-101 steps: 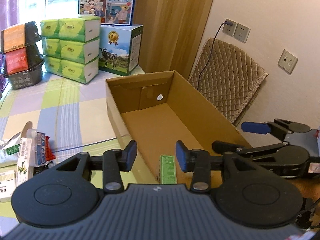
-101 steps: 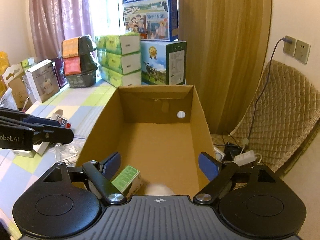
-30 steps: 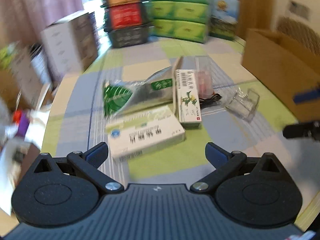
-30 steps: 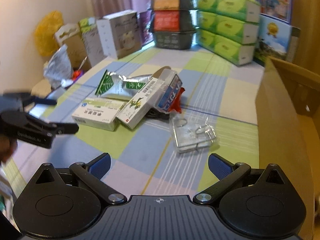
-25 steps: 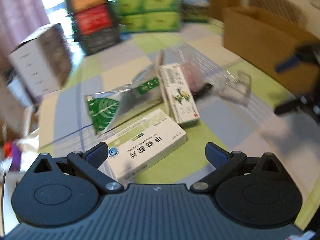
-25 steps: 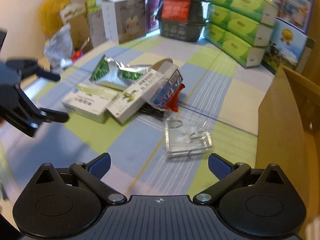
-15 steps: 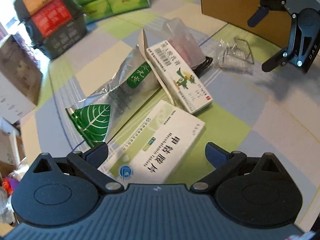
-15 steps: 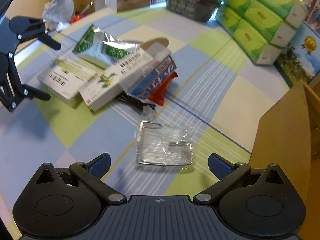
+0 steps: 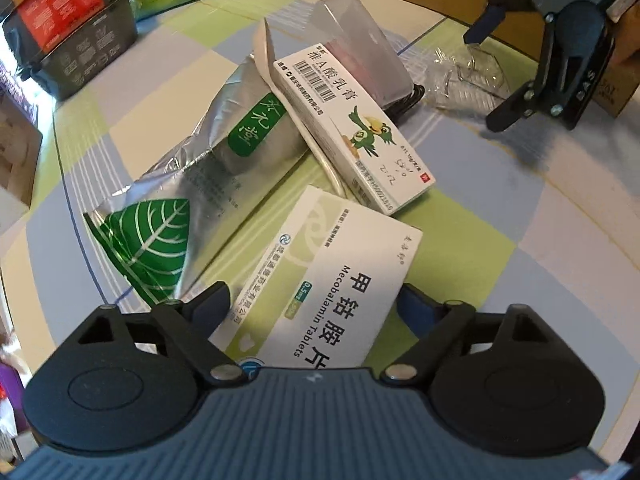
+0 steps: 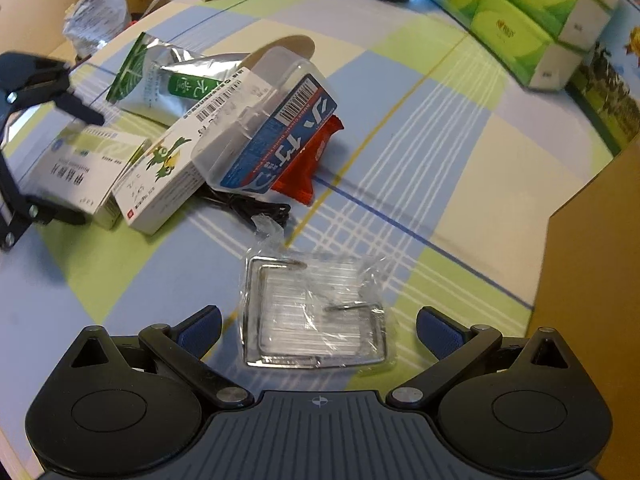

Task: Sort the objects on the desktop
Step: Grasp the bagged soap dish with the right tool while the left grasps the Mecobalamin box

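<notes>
Clear-wrapped hooks (image 10: pixel 316 316) sit between the wide-spread right gripper (image 10: pixel 318 326), lower centre, while only the left view shows the left gripper (image 9: pixel 314 306), also wide, straddling one of two medicine boxes (image 9: pixel 324 288).

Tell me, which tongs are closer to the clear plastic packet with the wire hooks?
Right. The right tongs sit open around the clear packet; the left tongs straddle the white tablet box, farther off.

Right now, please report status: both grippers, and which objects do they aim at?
Left gripper open, straddling Mecobalamin box. Right gripper open, over clear wrapped packet. Neither object gripped. Nothing in the way.
</notes>
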